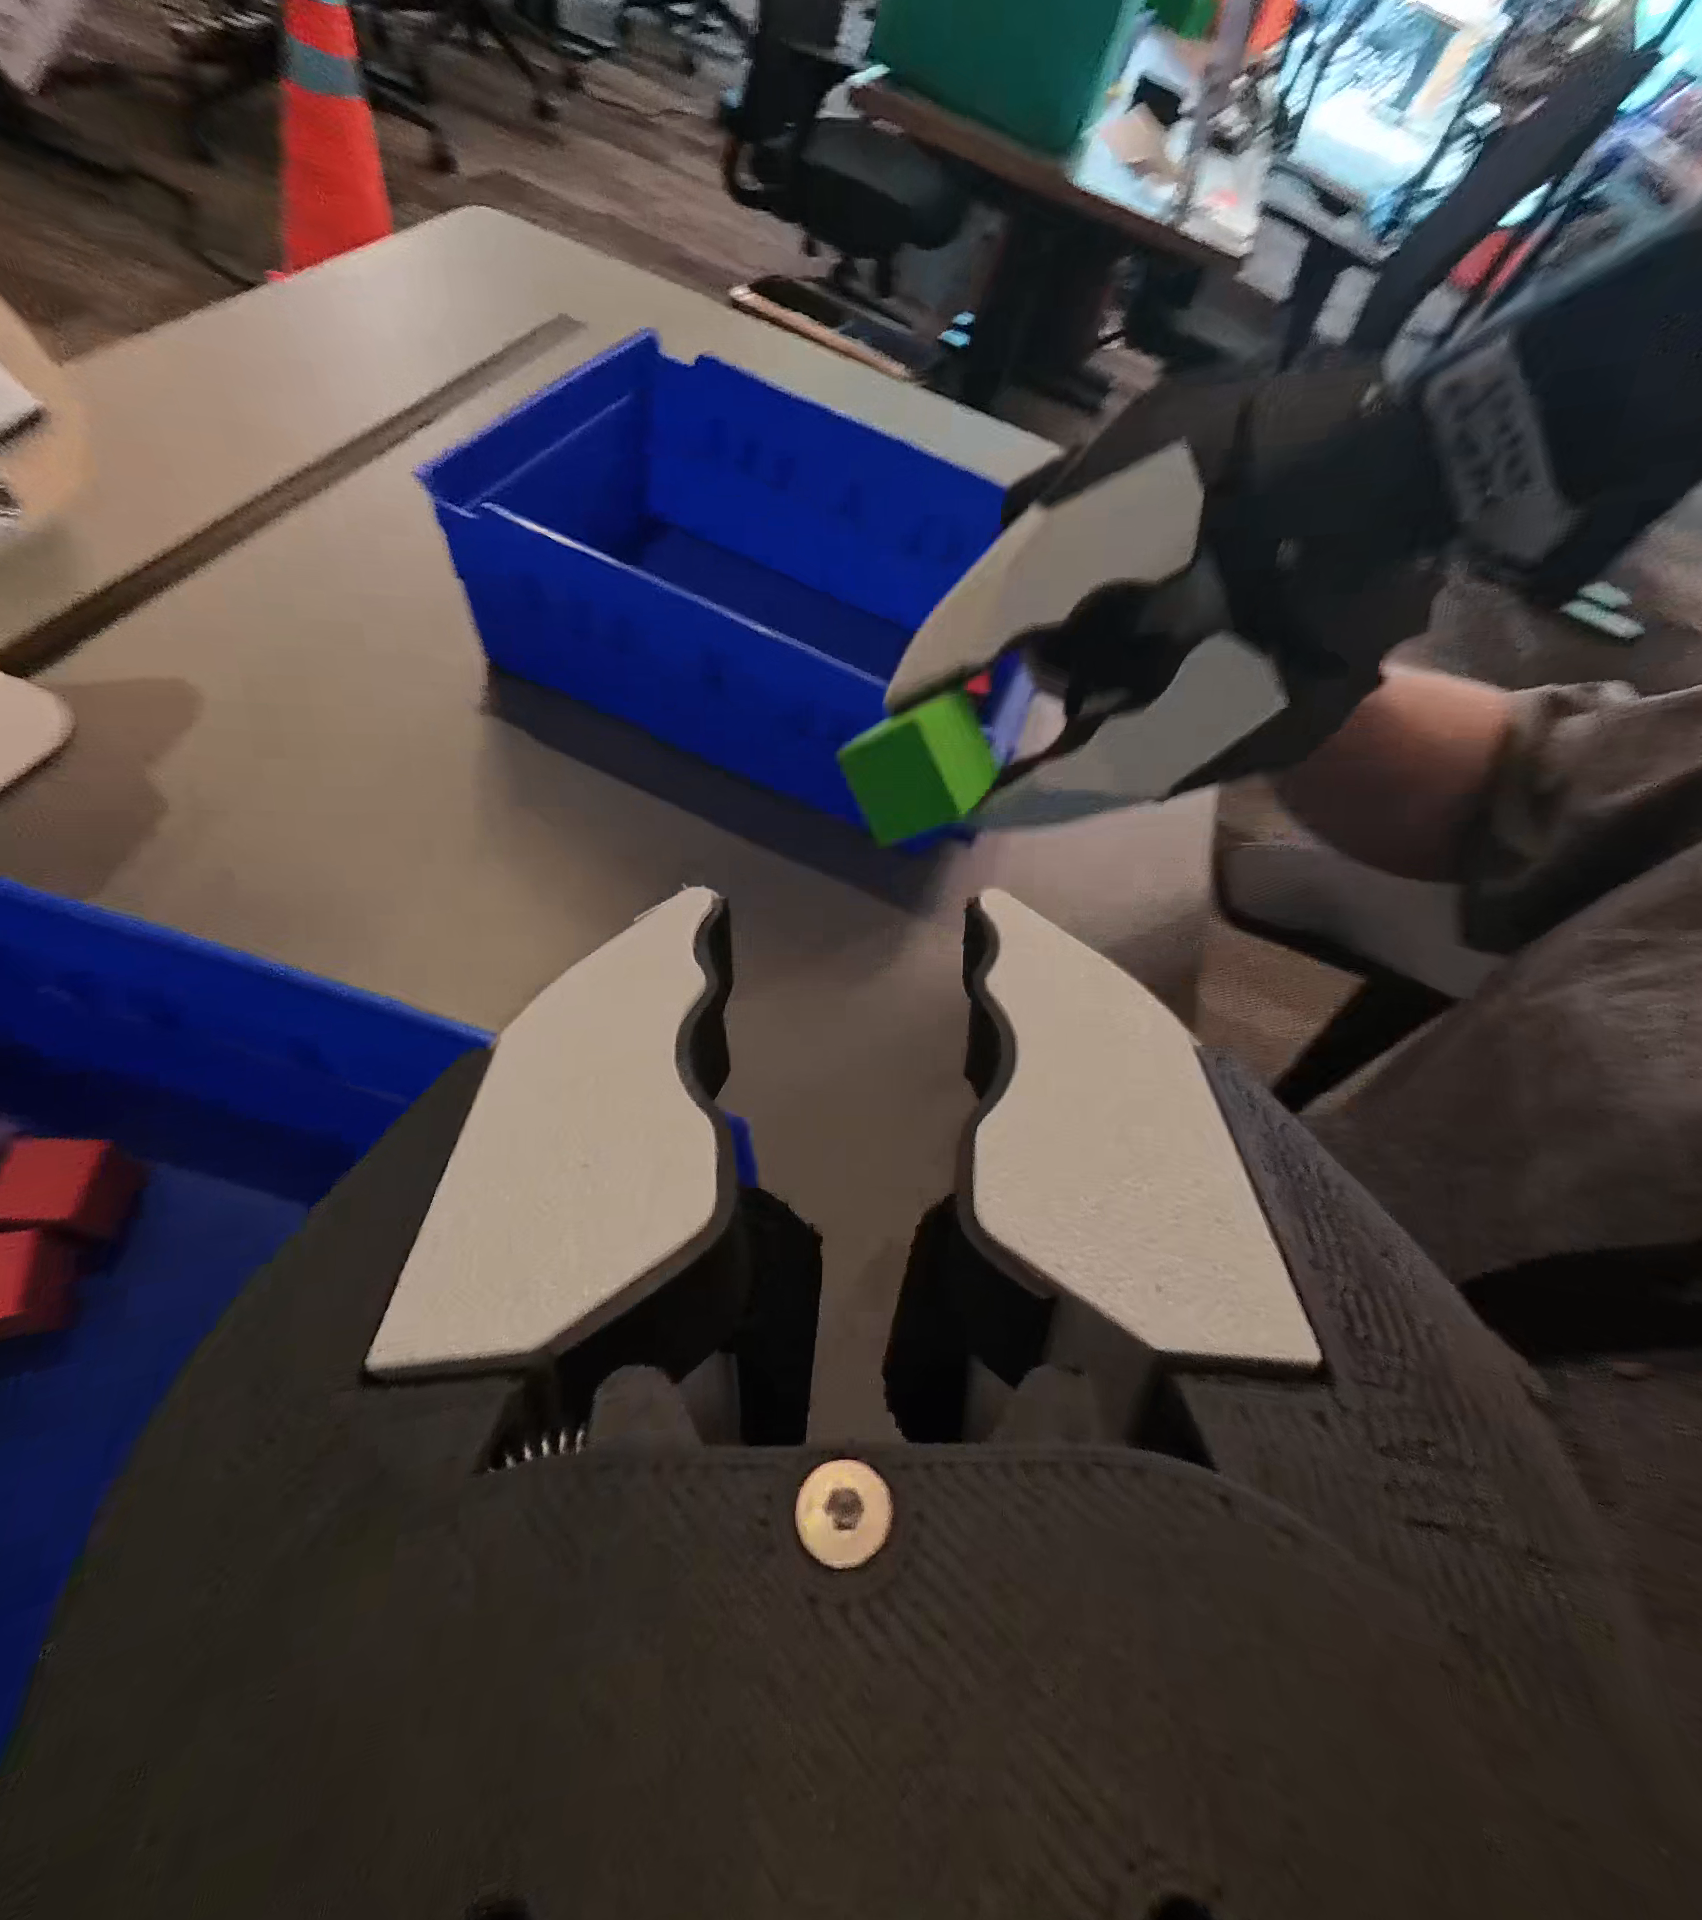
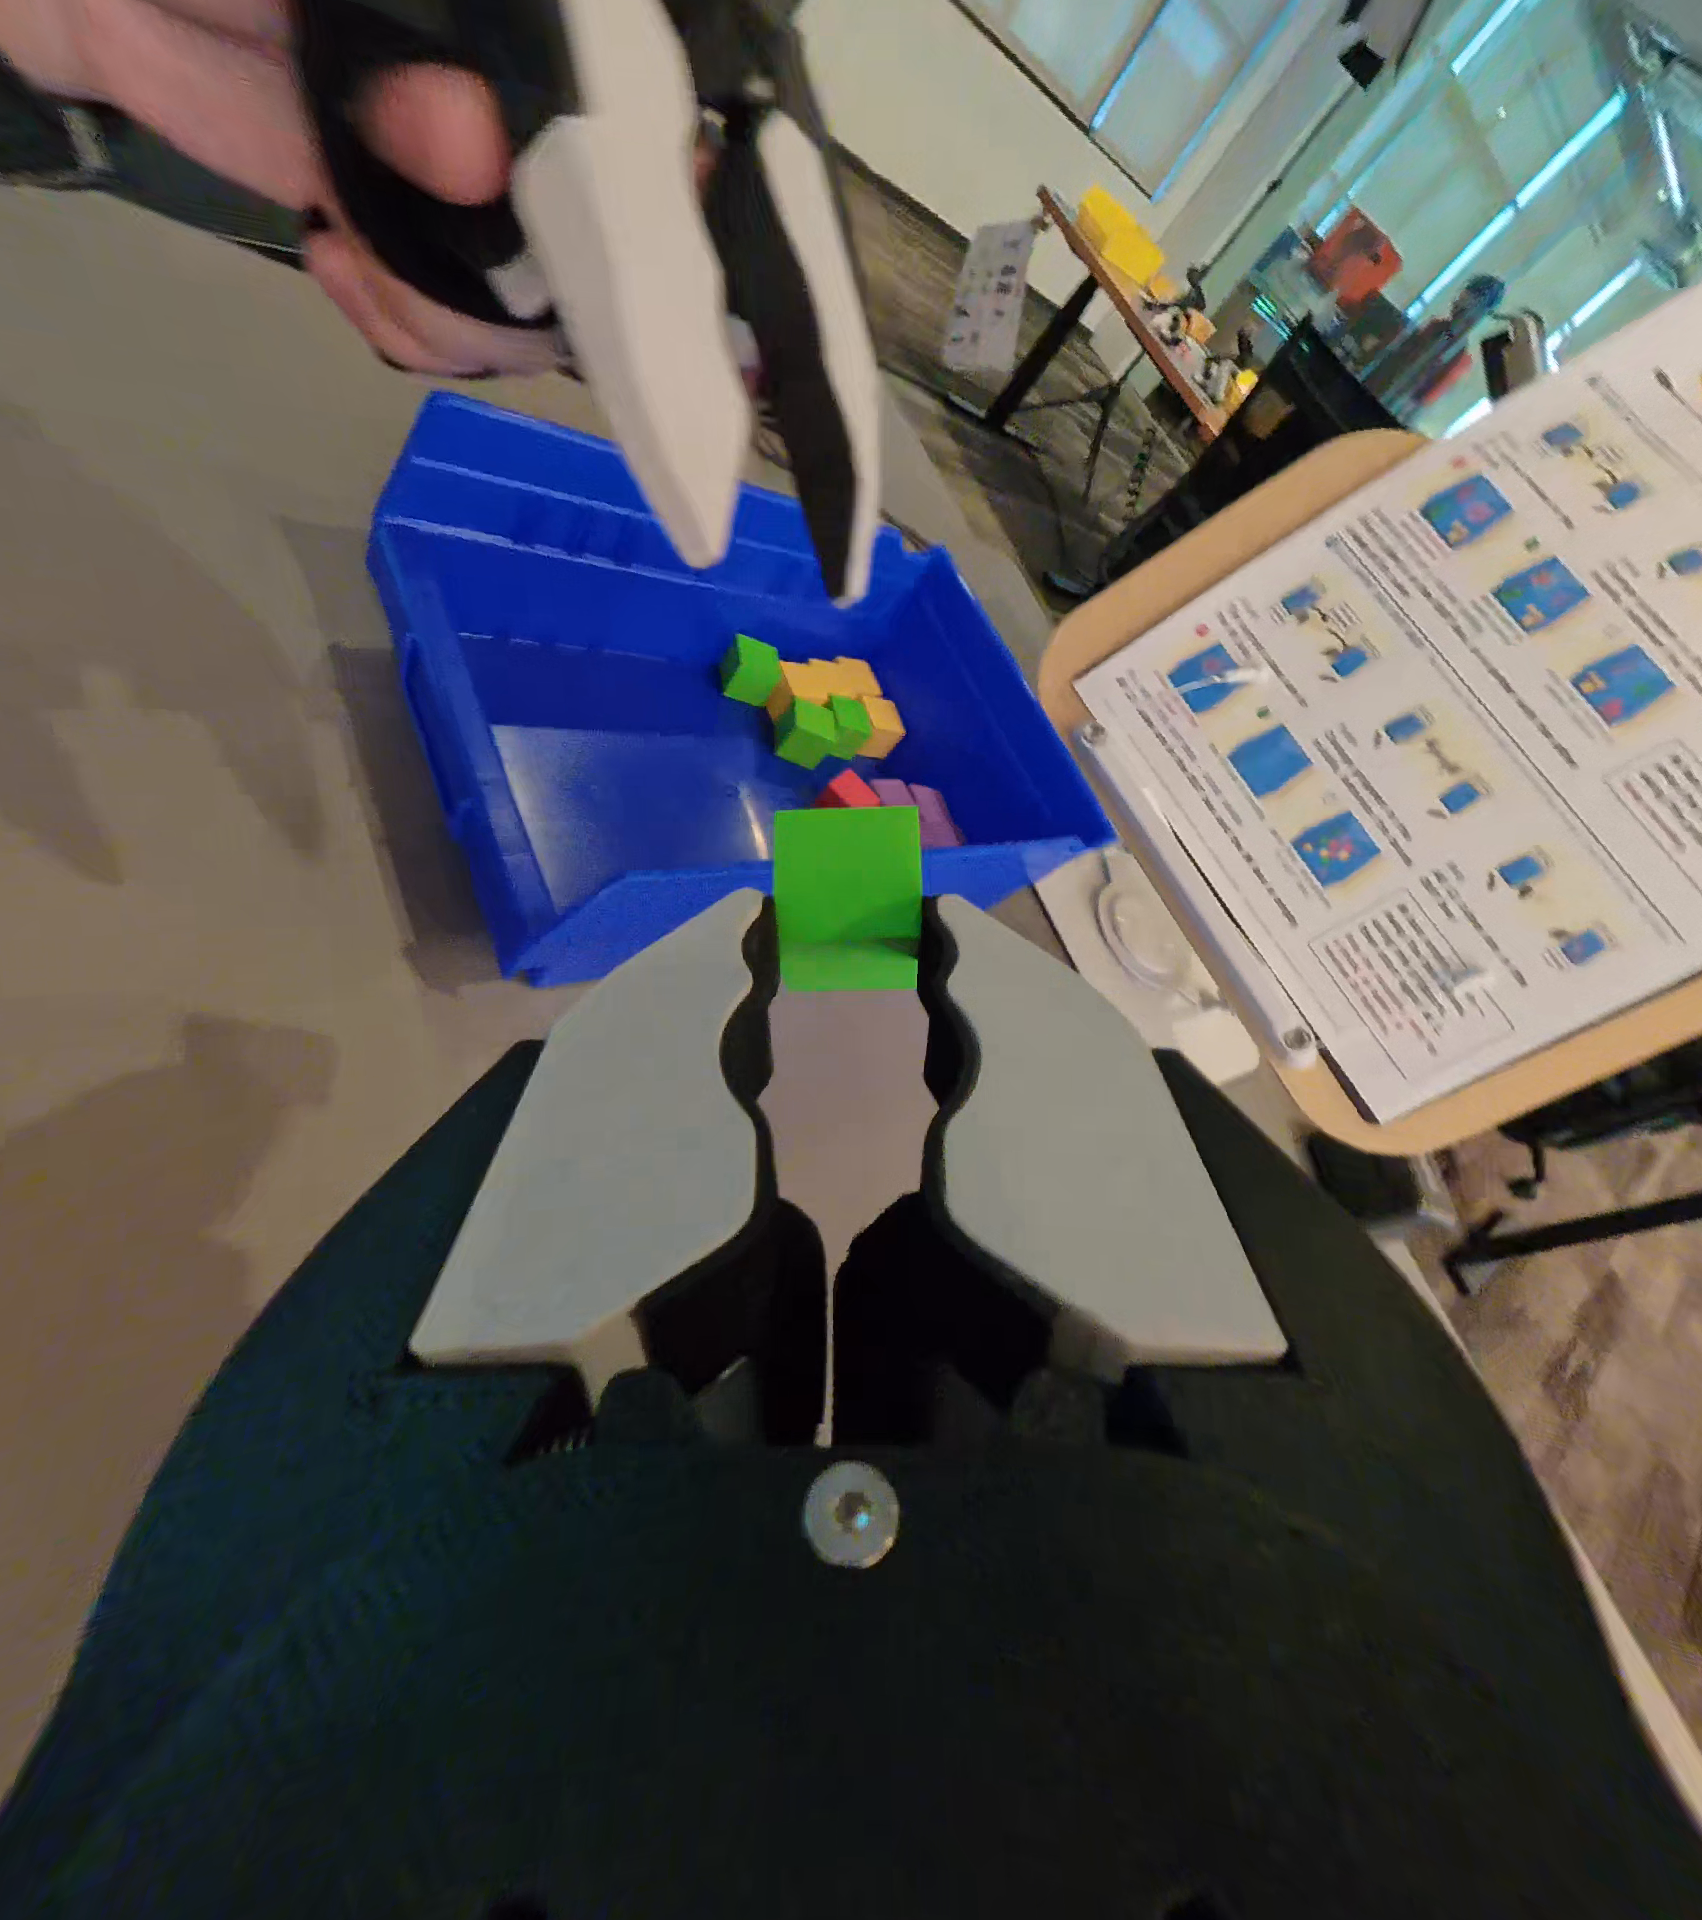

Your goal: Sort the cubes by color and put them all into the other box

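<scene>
Between the tips of the right gripper (image 2: 847, 920), a green cube (image 2: 847, 899) sits pinched by the fingers just beside the near corner of an empty blue bin (image 1: 618, 623), while the left gripper (image 1: 845, 920) hangs with fingers spread, holding nothing, above the grey surface (image 1: 307, 810). Two blue bins show; the second bin (image 2: 473, 665) holds three green cubes, some yellow, red and purple ones. Beyond stand an orange cone (image 1: 327, 145), office chairs and an illustrated sheet (image 2: 1512, 665).
</scene>
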A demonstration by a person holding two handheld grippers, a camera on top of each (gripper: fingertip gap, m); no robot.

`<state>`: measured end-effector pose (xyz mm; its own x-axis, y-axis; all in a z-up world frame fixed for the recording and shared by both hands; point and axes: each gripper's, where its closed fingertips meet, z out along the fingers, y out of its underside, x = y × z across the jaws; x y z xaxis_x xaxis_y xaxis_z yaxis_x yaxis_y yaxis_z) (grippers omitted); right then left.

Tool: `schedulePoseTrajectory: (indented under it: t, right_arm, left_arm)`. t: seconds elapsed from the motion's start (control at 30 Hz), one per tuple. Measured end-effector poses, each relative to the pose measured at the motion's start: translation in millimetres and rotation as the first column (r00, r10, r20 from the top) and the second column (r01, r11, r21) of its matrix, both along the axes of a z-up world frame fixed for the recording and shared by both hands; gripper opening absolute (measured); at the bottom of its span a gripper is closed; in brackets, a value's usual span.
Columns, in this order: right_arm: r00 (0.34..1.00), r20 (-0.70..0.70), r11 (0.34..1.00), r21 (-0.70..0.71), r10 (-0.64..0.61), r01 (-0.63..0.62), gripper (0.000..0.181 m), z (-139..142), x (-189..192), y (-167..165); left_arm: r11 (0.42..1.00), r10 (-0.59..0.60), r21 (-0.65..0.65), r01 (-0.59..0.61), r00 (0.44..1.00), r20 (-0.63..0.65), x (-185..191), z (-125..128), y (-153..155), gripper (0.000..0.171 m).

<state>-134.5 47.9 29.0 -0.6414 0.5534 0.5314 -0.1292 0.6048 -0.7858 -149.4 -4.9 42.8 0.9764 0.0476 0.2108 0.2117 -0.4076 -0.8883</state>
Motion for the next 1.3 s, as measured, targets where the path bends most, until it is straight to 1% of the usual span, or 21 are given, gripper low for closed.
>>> schedulePoseTrajectory:
  t: [0.17, 0.27, 0.37, 0.57, 0.73, 0.9, 1.1, 1.3]
  right_arm:
    - [0.994, 0.041, 0.994, -0.030, -0.101, 0.102, 0.026, 10.9, -4.8, 30.9]
    - [0.987, 0.051, 0.987, -0.046, -0.152, 0.155, 0.026, 18.1, -3.8, 41.4]
    - [0.981, 0.061, 0.980, -0.071, -0.183, 0.187, 0.026, 21.9, -0.6, 45.1]
    - [0.969, 0.102, 0.966, -0.104, -0.226, 0.236, 0.026, 14.0, 0.4, 53.3]
    - [0.959, 0.130, 0.948, -0.164, -0.252, 0.272, 0.026, 11.6, 0.9, 66.6]
    - [0.945, 0.180, 0.926, -0.216, -0.274, 0.310, 0.026, 6.3, -0.5, 80.5]
    - [0.919, 0.223, 0.899, -0.230, -0.324, 0.373, 0.026, -0.1, -2.2, 100.5]
    - [0.885, 0.260, 0.857, -0.252, -0.386, 0.449, 0.026, -3.0, -0.5, 130.9]
  left_arm:
    - [0.995, 0.089, -0.030, -0.093, 0.989, -0.117, 1.3, 0.8, -7.3, 0.043]
    - [0.991, 0.124, -0.023, -0.128, 0.983, -0.132, 3.0, 3.8, -13.6, 0.043]
    - [0.988, 0.154, -0.010, -0.157, 0.979, -0.135, 3.2, 4.0, -20.0, 0.041]
    - [0.971, 0.230, -0.027, -0.236, 0.963, -0.138, -6.9, -8.9, -31.8, 0.041]
    - [0.952, 0.292, -0.050, -0.303, 0.944, -0.154, -18.3, -14.1, -40.9, 0.042]
    - [0.942, 0.321, -0.061, -0.329, 0.940, -0.114, -26.3, -18.1, -39.9, 0.042]
    - [0.931, 0.333, -0.107, -0.350, 0.931, -0.148, -32.0, -25.0, -35.7, 0.042]
    - [0.898, 0.385, -0.139, -0.418, 0.898, -0.212, -44.2, -38.6, -45.9, 0.041]
